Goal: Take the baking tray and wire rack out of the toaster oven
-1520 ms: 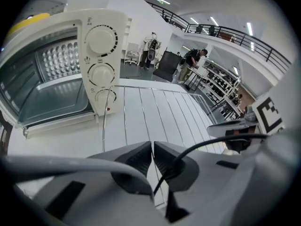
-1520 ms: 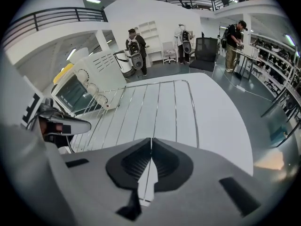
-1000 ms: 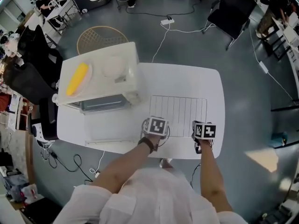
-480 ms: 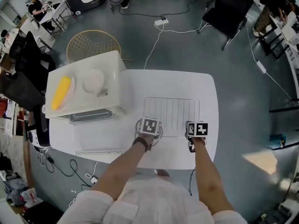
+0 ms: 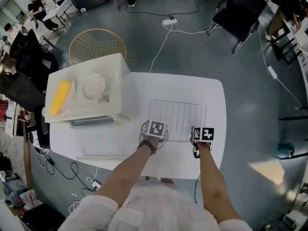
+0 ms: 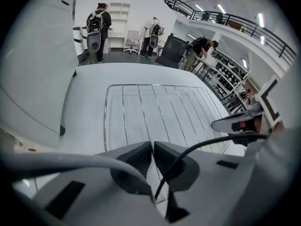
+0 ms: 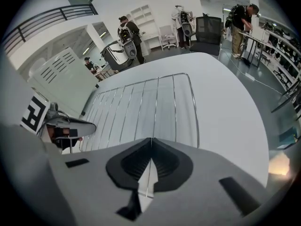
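Observation:
The wire rack (image 5: 178,118) lies flat on the white table (image 5: 214,95), to the right of the white toaster oven (image 5: 86,97). My left gripper (image 5: 155,128) is shut on the rack's near left edge, and my right gripper (image 5: 202,134) is shut on its near right corner. In the left gripper view the closed jaws (image 6: 153,147) pinch a wire of the rack (image 6: 155,112). The right gripper view shows the same: shut jaws (image 7: 151,142) on the rack's (image 7: 150,107) front wire. The oven door (image 5: 98,146) hangs open toward me. No baking tray shows in any view.
On top of the oven sit a plate with a yellow corn cob (image 5: 60,97) and a white bowl (image 5: 94,85). A round wicker stool (image 5: 96,44), a black chair (image 5: 238,11) and cables with a power strip (image 5: 168,21) are on the floor beyond the table.
Both grippers have sunk with the wire rack between them, and it now rests on the table top. Both stay shut on its near edge.

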Motion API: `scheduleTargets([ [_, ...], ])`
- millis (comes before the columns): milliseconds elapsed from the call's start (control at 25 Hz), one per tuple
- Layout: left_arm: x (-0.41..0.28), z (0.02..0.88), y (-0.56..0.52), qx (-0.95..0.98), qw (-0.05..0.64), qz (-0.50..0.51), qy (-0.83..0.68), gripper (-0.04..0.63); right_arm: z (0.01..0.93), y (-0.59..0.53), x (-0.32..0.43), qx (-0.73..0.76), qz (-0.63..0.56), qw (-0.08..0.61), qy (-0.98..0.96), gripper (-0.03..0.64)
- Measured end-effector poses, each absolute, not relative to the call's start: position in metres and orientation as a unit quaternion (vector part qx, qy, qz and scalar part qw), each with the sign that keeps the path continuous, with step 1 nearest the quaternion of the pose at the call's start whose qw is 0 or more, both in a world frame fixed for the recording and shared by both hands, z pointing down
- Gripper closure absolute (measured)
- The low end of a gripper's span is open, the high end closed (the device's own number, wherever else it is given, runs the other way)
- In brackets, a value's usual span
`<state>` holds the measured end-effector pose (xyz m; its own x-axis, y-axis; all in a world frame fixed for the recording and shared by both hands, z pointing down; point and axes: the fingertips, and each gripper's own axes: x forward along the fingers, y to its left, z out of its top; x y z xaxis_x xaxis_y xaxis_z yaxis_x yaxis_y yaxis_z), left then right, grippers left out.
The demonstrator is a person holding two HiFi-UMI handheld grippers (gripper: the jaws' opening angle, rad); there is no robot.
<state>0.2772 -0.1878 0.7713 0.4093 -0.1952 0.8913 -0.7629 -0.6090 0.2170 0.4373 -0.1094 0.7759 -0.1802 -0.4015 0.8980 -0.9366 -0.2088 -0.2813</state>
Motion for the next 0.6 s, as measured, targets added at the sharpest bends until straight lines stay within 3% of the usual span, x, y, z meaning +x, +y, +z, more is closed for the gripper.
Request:
scheduleTargets([
  [240, 0.2755, 0.7699, -0.1892, 0.778, 0.308, 0.442, -0.323, 0.572, 0.7761, -0.1093, 0.4356, 0.592, 0.503, 0.275, -0.566, 0.602],
  [600, 0.2713, 0.7621, -0.1888, 0.775, 0.290, 0.452, -0.332, 0.571, 0.7707, -0.1116, 0.4295, 0.588, 0.488, 0.287, -0.577, 0.524],
])
